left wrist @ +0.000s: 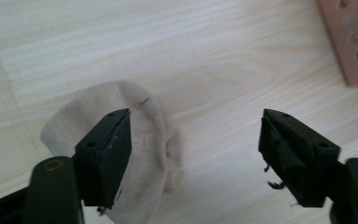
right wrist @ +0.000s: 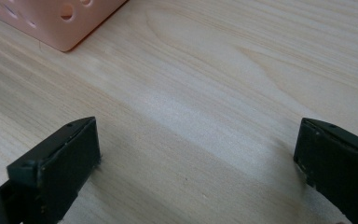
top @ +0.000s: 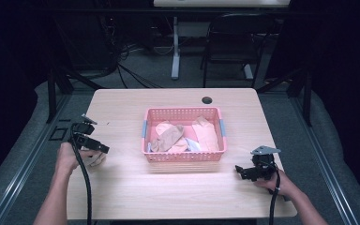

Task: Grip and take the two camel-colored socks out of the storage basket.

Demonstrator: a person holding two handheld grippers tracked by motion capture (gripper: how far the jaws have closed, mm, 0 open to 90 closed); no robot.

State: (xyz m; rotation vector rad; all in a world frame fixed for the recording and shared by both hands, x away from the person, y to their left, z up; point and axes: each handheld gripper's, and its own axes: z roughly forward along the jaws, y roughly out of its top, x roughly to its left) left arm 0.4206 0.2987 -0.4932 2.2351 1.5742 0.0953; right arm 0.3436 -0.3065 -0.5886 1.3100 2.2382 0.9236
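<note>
**High view: socks in the basket, one out on the tabletop**

High view shows a pink basket (top: 184, 157) at the middle of the tabletop (top: 122, 187), holding several beige and peach socks (top: 168, 136) in a loose heap. The left hand-held gripper (top: 90, 143) sits at the tabletop's left edge, the right hand-held gripper (top: 243, 171) near the front right, both well apart from the basket.

In the left gripper view, the jaws stand wide apart and hold nothing; a single beige sock (left wrist: 135, 154) lies flat on the wood under the left jaw, likely set aside for sorting or pairing. In the right gripper view, the jaws also gape, empty, over bare wood with the basket's corner beyond, seemingly kept clear in readiness.
</note>
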